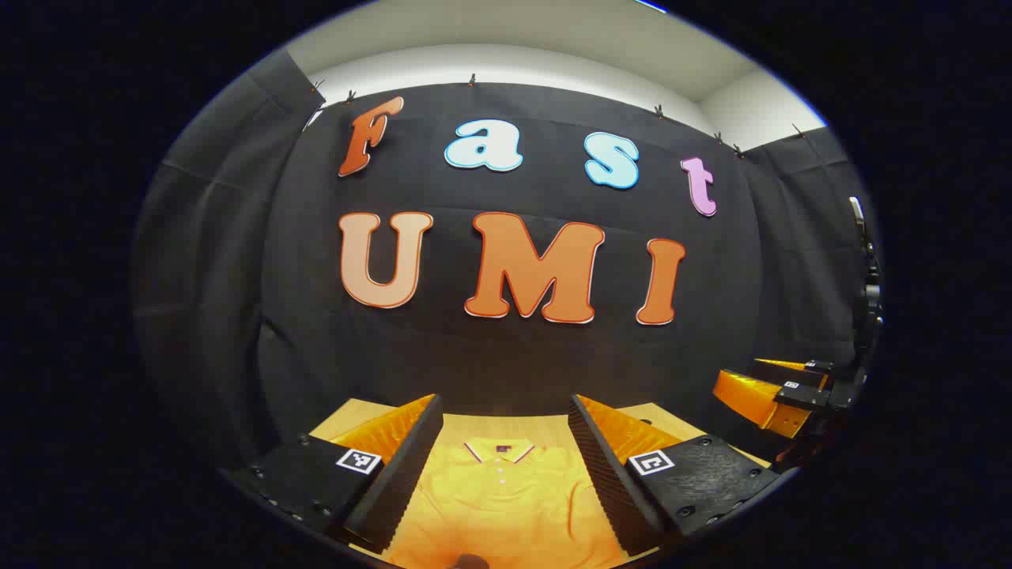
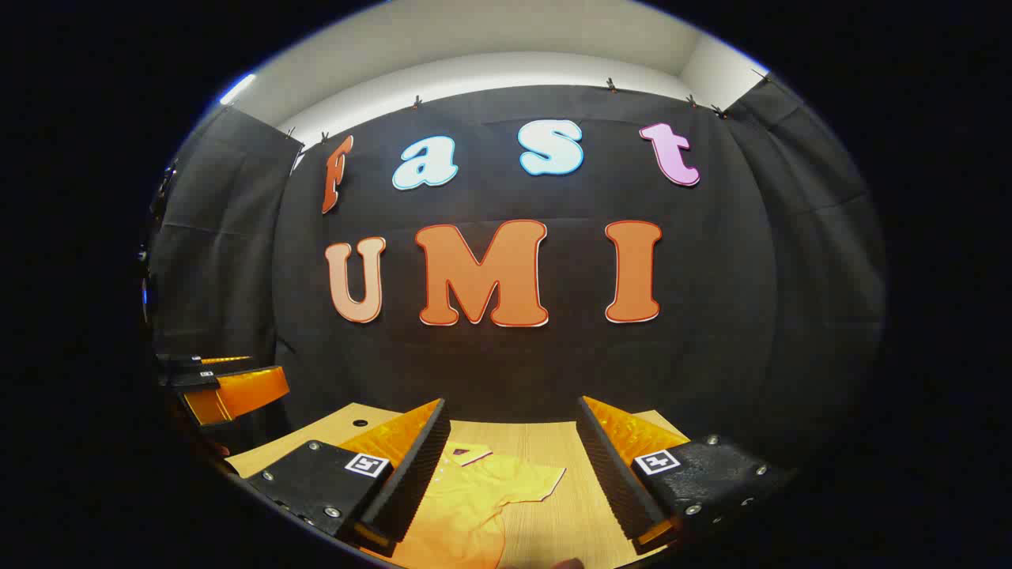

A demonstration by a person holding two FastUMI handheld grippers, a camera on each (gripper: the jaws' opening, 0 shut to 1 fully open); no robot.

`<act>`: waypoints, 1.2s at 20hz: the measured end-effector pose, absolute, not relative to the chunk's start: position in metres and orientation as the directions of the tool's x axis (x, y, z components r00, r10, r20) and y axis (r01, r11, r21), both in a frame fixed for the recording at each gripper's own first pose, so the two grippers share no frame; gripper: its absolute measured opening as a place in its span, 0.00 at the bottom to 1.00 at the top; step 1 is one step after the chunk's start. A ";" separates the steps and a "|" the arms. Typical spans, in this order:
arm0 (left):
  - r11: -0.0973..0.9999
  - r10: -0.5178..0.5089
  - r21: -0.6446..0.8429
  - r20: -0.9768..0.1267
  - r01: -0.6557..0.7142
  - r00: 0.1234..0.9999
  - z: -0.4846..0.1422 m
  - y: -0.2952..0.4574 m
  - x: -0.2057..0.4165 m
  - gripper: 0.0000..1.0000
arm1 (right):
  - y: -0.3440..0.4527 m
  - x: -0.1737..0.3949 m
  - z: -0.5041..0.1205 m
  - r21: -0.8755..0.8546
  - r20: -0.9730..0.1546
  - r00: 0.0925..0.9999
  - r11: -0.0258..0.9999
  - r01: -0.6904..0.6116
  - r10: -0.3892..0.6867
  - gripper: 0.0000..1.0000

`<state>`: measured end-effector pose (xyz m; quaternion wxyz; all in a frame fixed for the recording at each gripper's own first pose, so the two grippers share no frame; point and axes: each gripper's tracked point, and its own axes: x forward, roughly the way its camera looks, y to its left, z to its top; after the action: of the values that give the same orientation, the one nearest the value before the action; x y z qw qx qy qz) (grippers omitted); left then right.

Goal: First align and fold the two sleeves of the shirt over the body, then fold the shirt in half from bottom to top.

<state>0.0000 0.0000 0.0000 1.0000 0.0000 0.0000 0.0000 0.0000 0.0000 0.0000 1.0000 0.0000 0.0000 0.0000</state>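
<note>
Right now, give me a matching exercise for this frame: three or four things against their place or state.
Things:
1. shirt
2. shirt collar
3. left gripper
4. sleeve

Places or states:
A. open, above the shirt
B. spread out sideways on the wood
C. lying flat on the wooden table
D. at the far end of the shirt, trimmed with stripes

Pairs: 1-C, 2-D, 3-A, 4-B

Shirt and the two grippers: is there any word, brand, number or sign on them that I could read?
Shirt: no readable words; the small neck tag is too small to read.
Left gripper: no words, only a square black-and-white marker on each finger mount, a pattern and not text.
Right gripper: the same kind of marker on each side, no words or numbers.
</note>
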 end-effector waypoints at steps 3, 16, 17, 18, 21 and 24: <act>1.000 0.001 -0.008 -0.016 -0.002 1.000 -0.005 0.004 0.002 0.98 | 0.002 -0.001 -0.004 -0.014 -0.005 1.000 1.000 -0.003 0.002 0.97; 0.987 0.061 0.146 0.014 -0.062 0.998 -0.014 0.026 -0.014 0.98 | 0.028 -0.003 -0.027 -0.035 -0.061 0.998 0.999 -0.013 0.011 0.98; 0.987 0.060 0.150 0.012 -0.061 0.998 -0.014 0.029 -0.014 0.98 | 0.028 -0.002 -0.029 -0.037 -0.068 0.998 0.999 -0.006 0.004 0.98; 0.987 0.053 0.150 0.011 -0.054 0.999 -0.016 0.031 -0.016 0.98 | 0.027 -0.002 -0.032 -0.040 -0.074 0.997 0.999 0.002 -0.005 0.98; 0.989 0.039 0.146 -0.002 -0.038 0.999 -0.022 0.042 -0.021 0.98 | 0.025 -0.001 -0.044 -0.041 -0.103 0.994 0.999 0.035 -0.039 0.97; 0.988 0.038 0.151 -0.022 -0.034 0.999 -0.033 0.055 -0.026 0.98 | 0.018 0.004 -0.060 -0.051 -0.141 0.987 0.996 0.072 -0.079 0.97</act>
<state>-0.0262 0.0552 -0.0334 0.9969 0.0758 0.0125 0.0181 0.0035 0.0175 -0.0603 0.9964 -0.0231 0.0718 -0.0380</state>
